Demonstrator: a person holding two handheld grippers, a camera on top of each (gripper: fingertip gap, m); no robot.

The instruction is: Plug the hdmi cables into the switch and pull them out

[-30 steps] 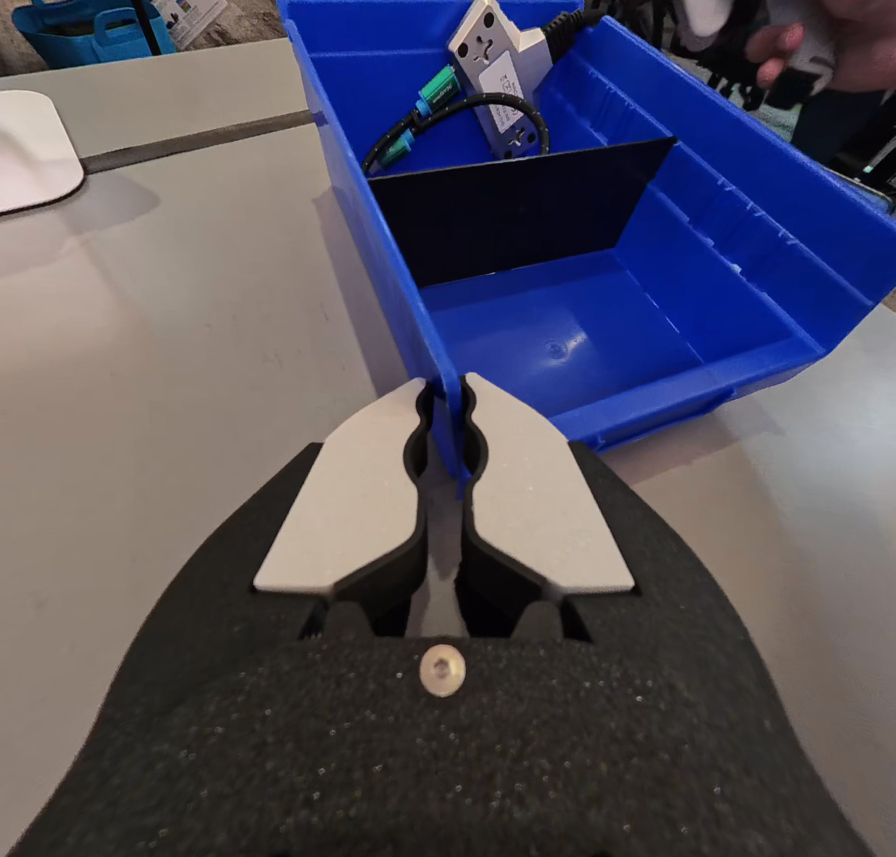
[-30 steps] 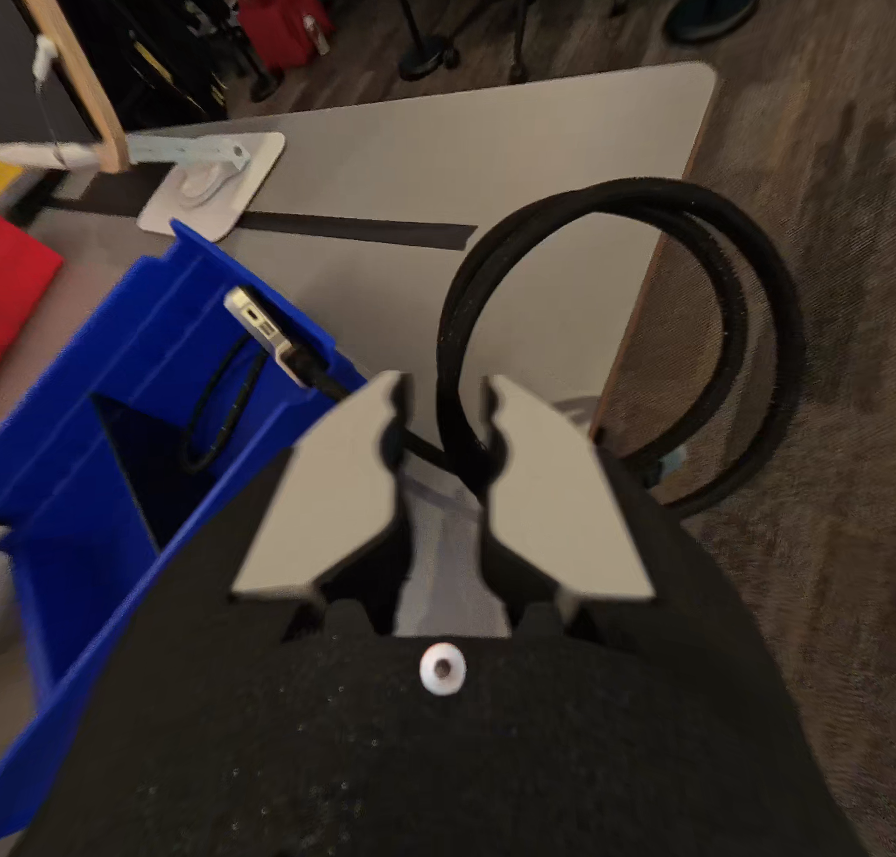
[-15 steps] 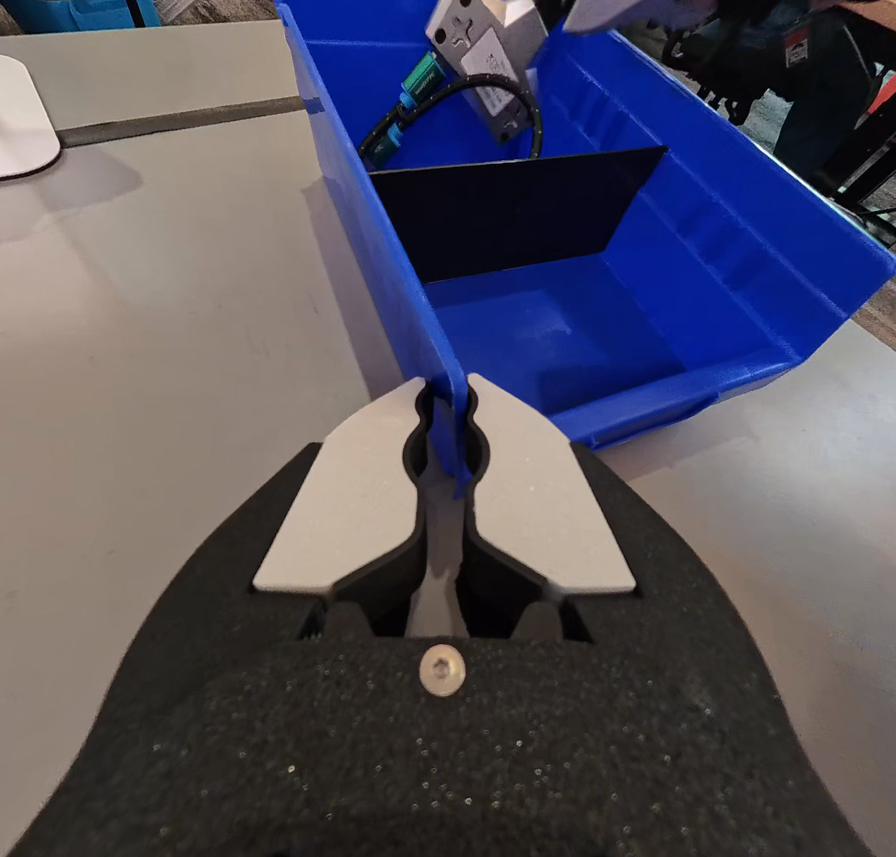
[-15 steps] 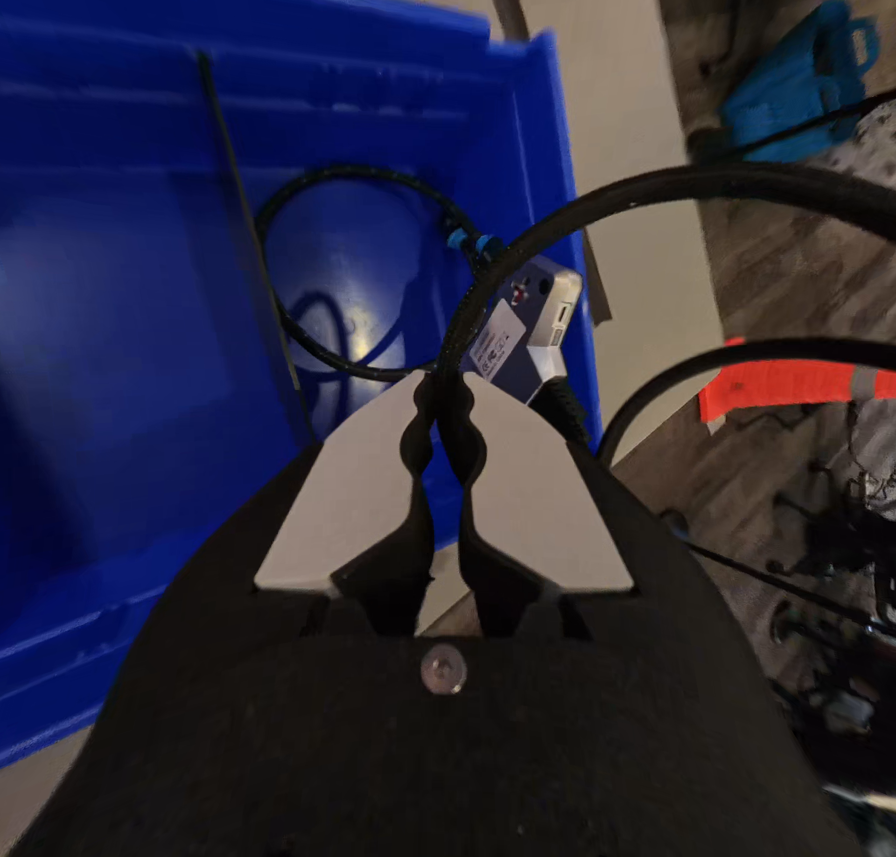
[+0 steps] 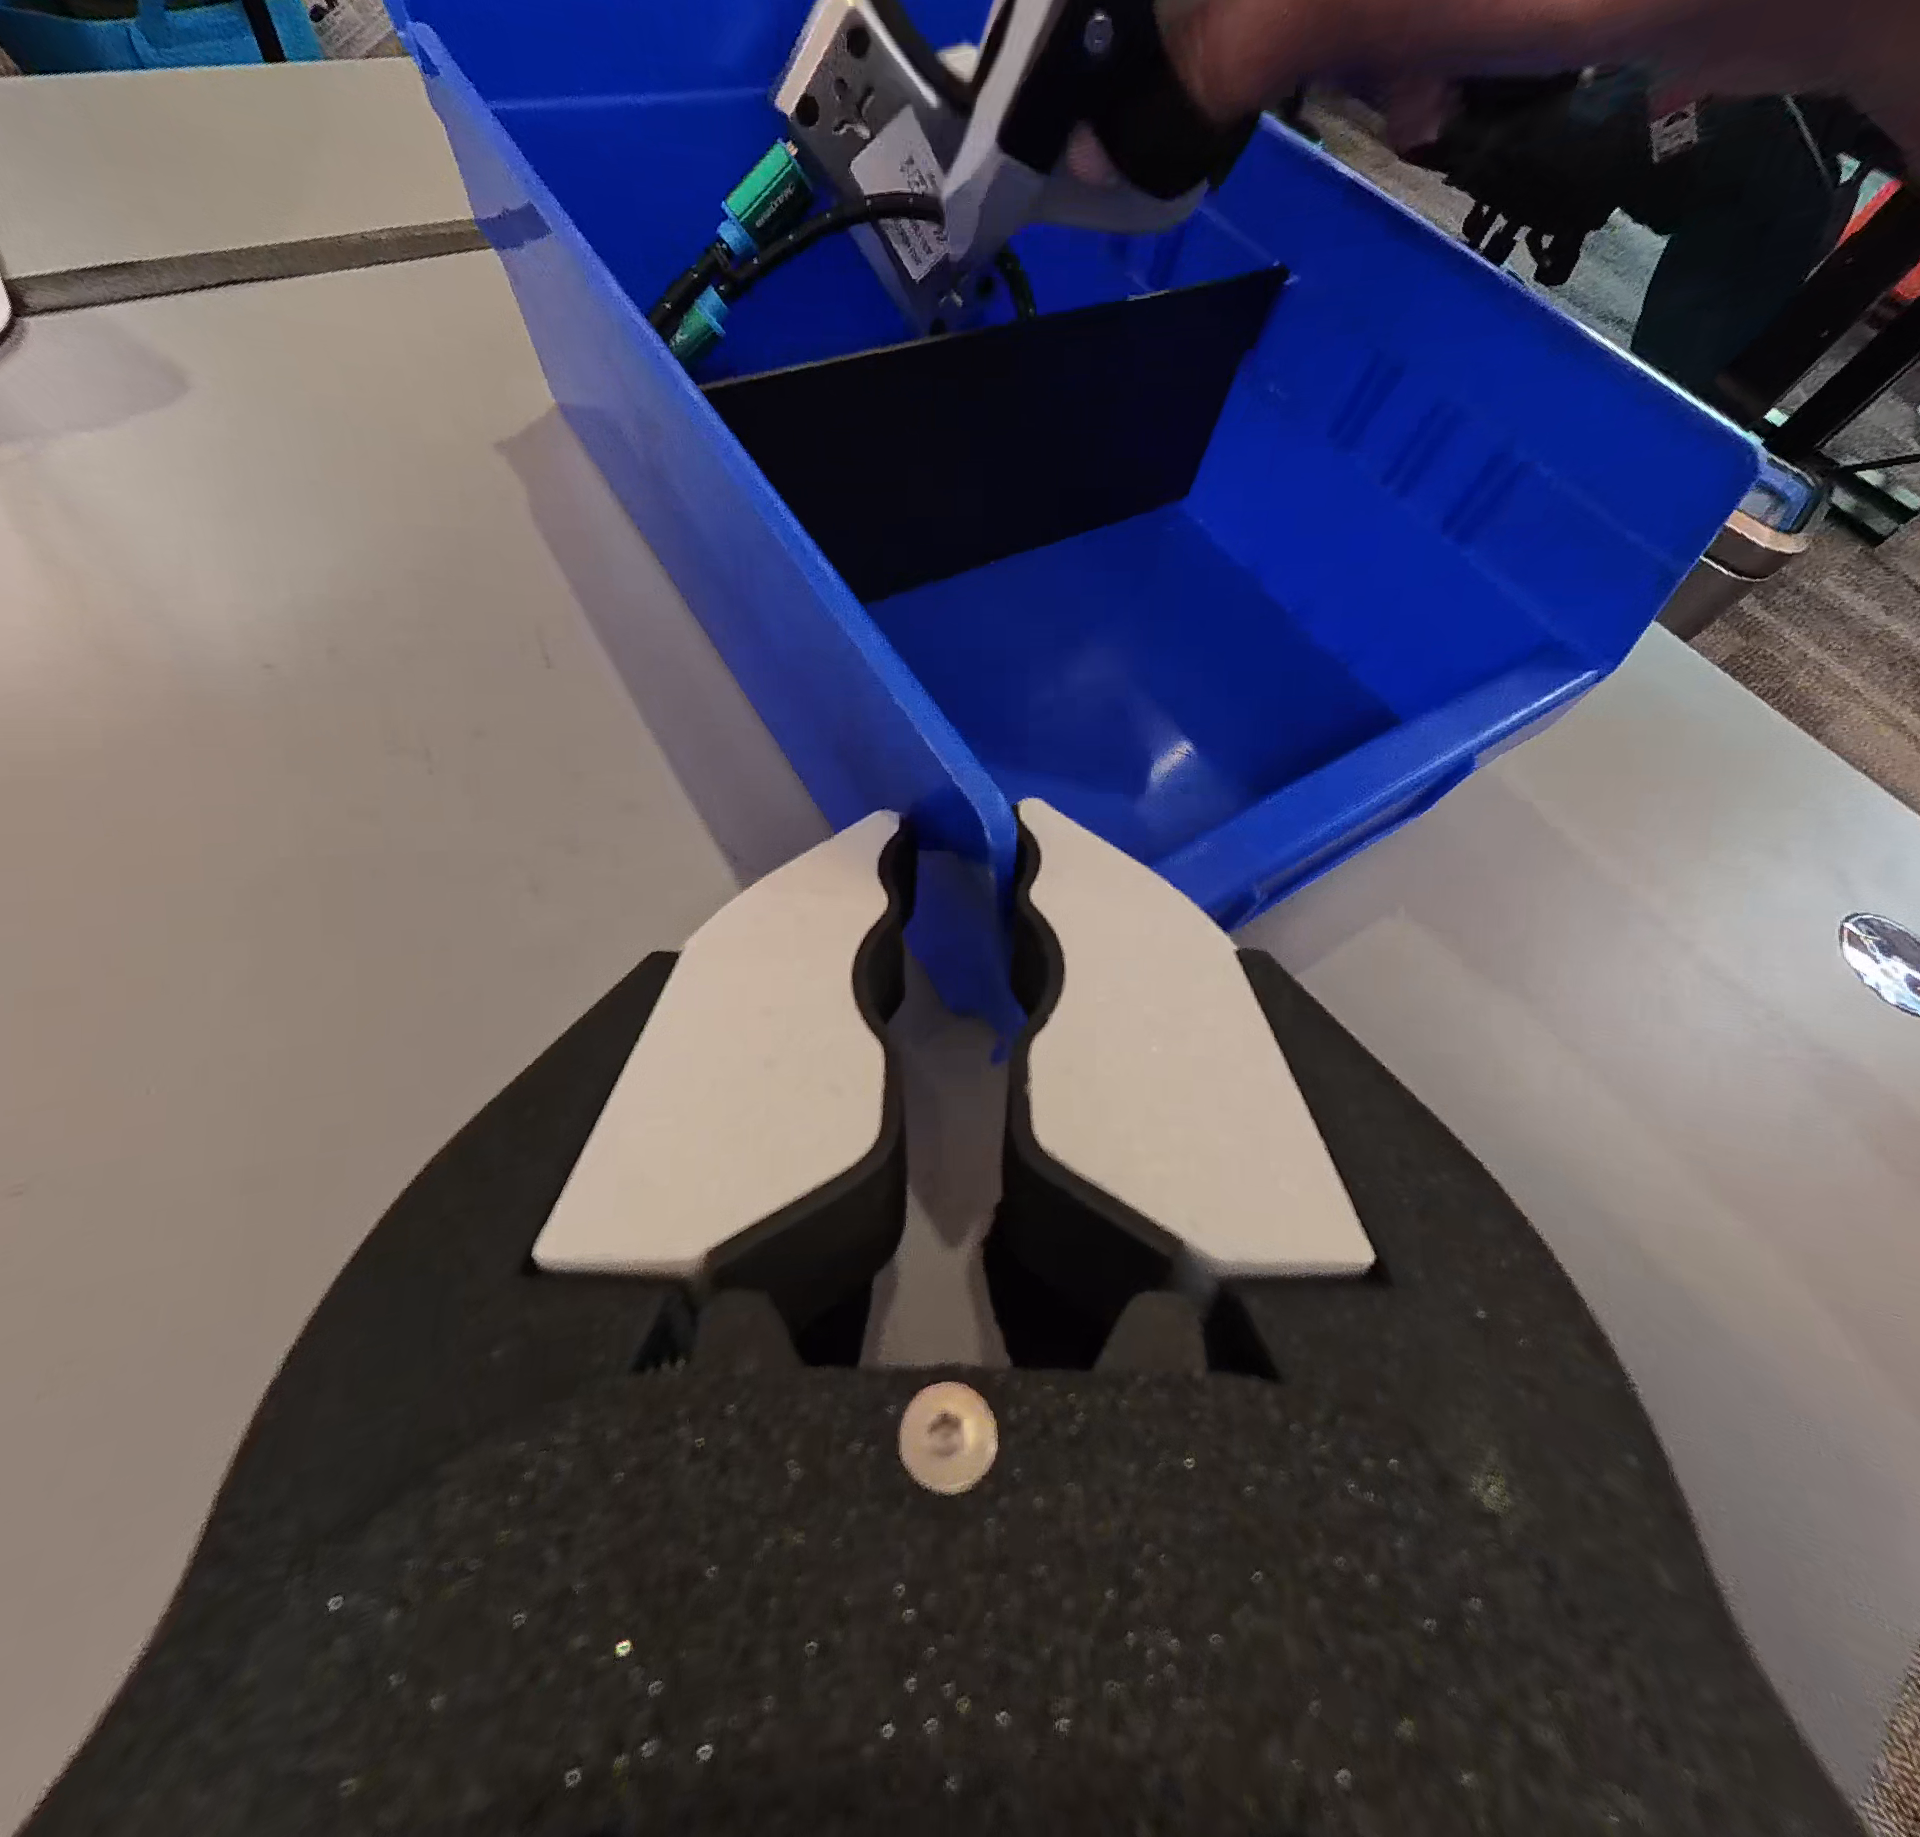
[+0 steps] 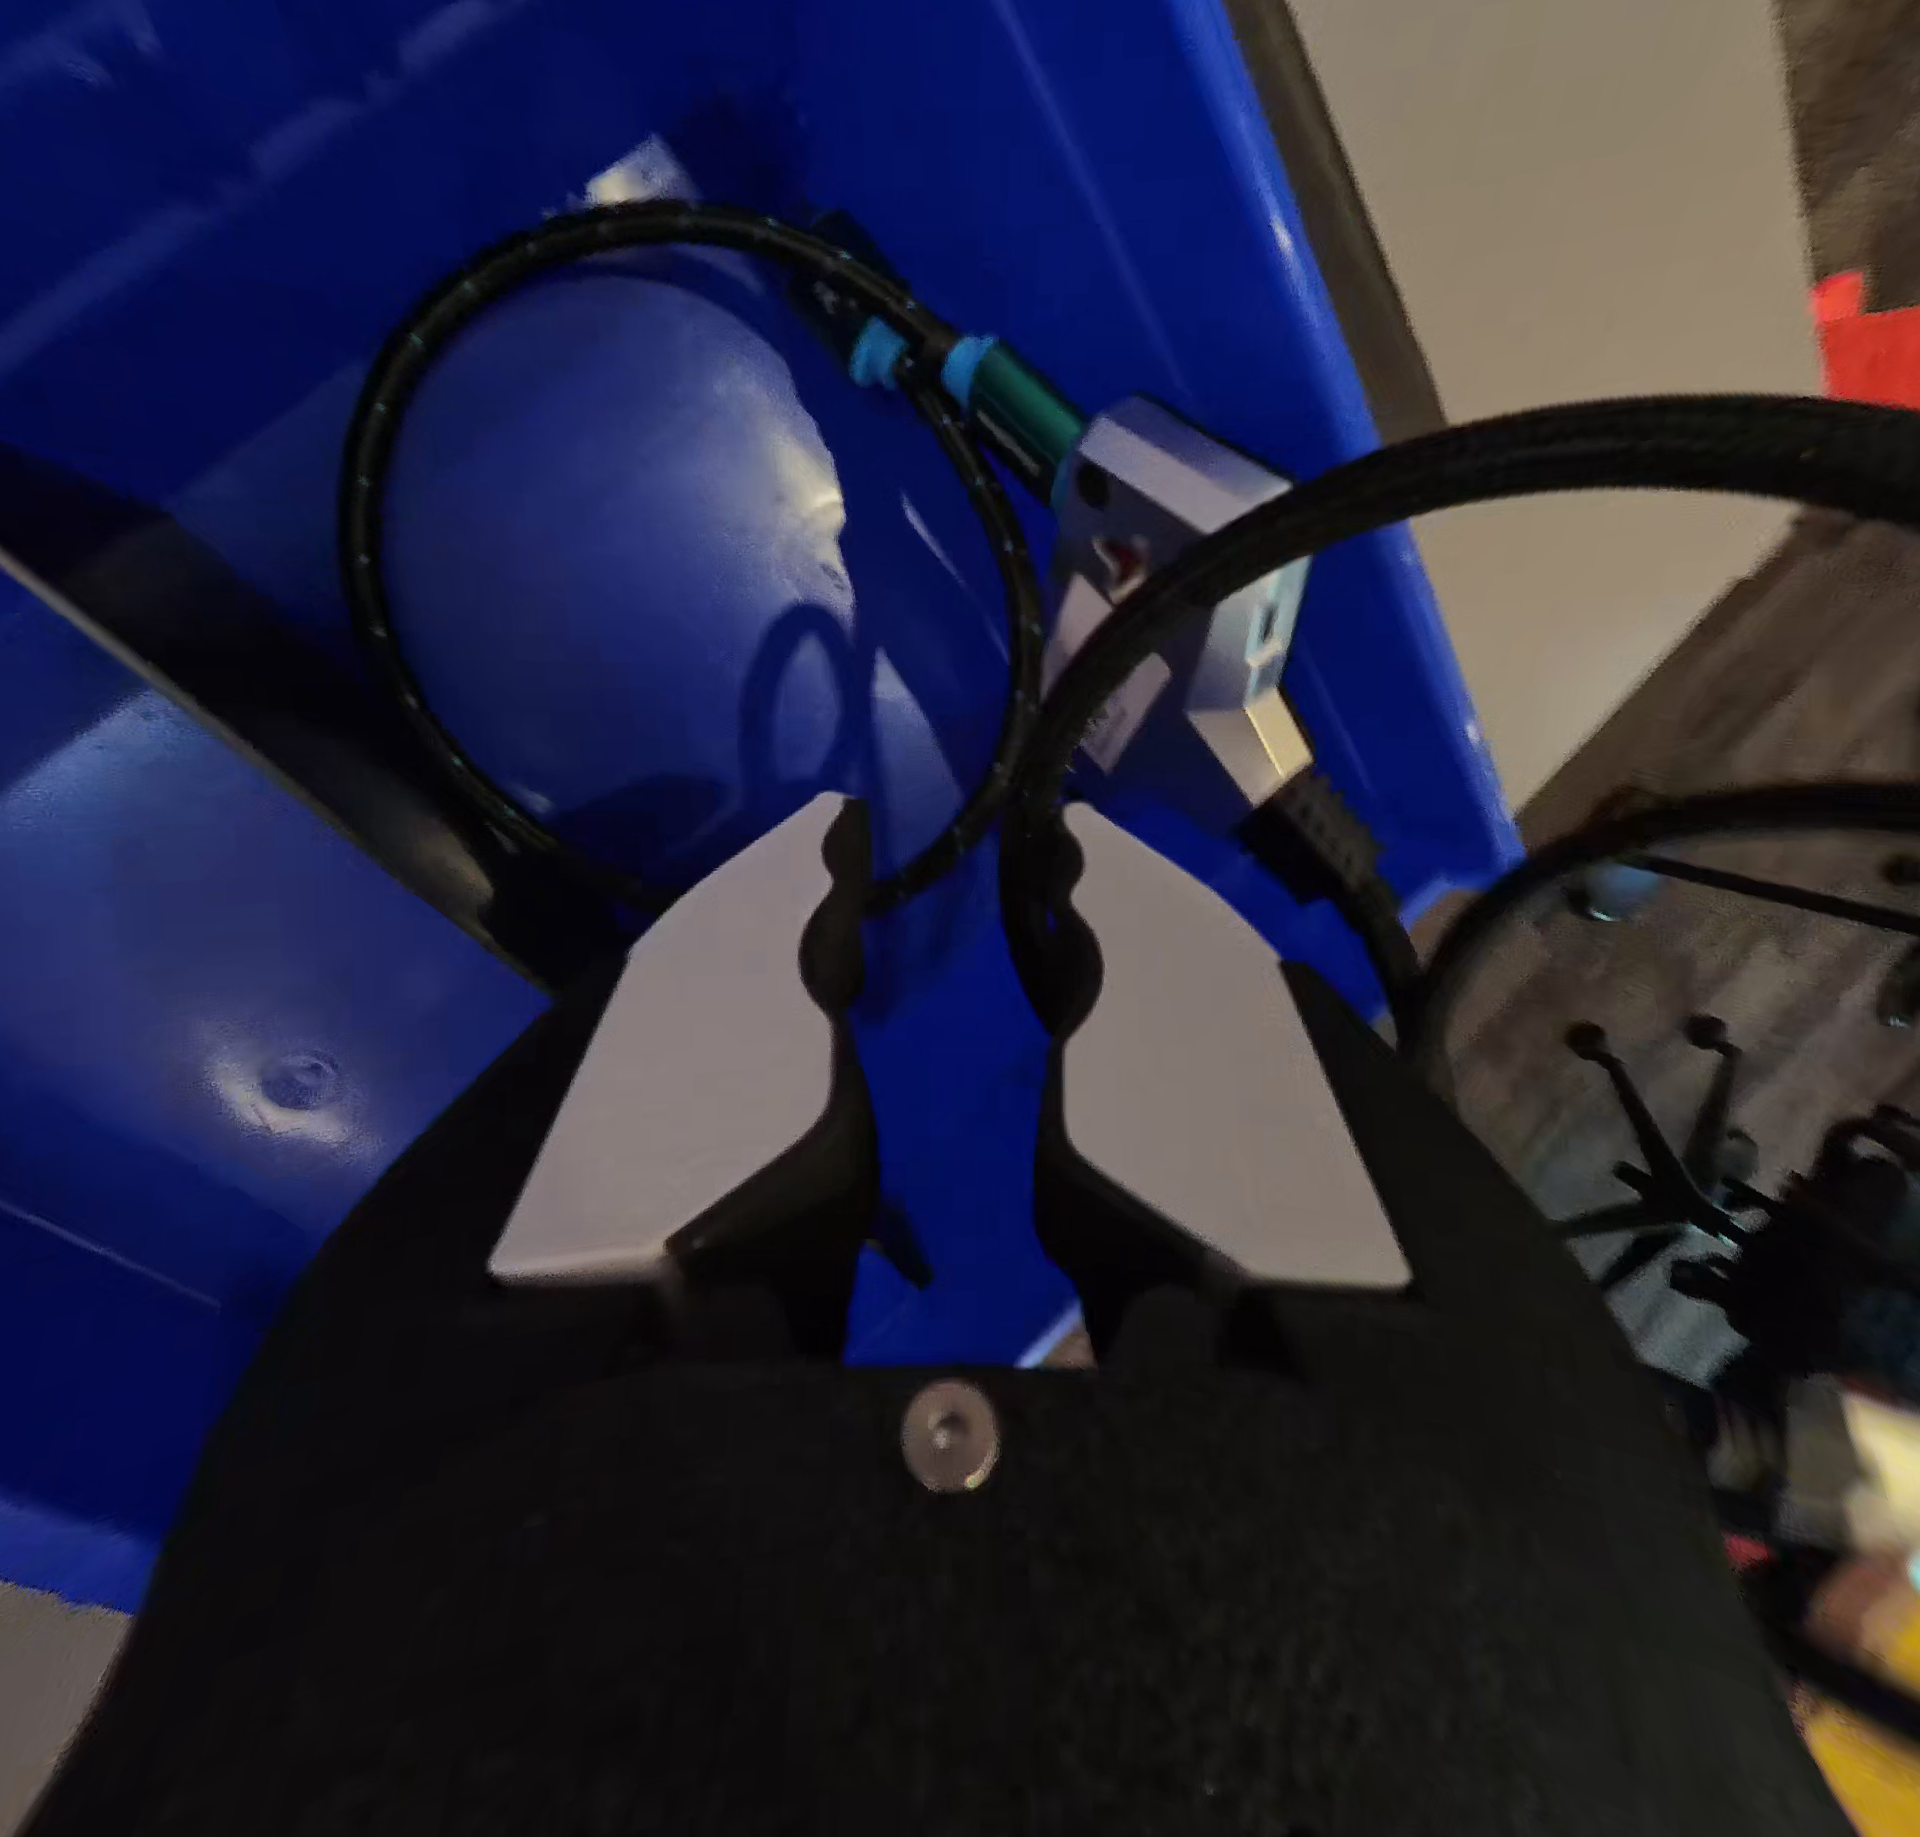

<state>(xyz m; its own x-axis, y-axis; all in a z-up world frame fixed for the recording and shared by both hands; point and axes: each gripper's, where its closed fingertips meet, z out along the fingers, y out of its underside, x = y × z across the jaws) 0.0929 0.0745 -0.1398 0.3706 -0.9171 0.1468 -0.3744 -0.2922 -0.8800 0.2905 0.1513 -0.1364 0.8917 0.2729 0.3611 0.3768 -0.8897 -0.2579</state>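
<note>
Left gripper (image 5: pixel 958 842): nearest us, one pair of grey fingers clenched on the near corner of the blue bin's (image 5: pixel 1455 416) side wall.
Bin: one, standing on the grey table (image 5: pixel 312 748); we count two compartments, split by one black divider (image 5: pixel 987 437). The near compartment holds nothing we can see.
Right gripper (image 6: pixel 951 821): we see its fingers parted over the far compartment; a thick black cable (image 6: pixel 1403 478) runs along the inner edge of the right finger (image 6: pixel 1174 1008), and whether it is pinched we cannot tell.
HDMI switch (image 6: pixel 1174 582): one silver box, just beyond the right fingertips, leaning against the bin's wall in the far compartment.
HDMI cables: we make out two green-ended plugs (image 5: pixel 764 203) at the switch's end, joined by a braided black loop (image 6: pixel 665 229) lying in the far compartment.
Hand (image 5: pixel 1455 11): one, farthest off, holding the right gripper above the bin.
</note>
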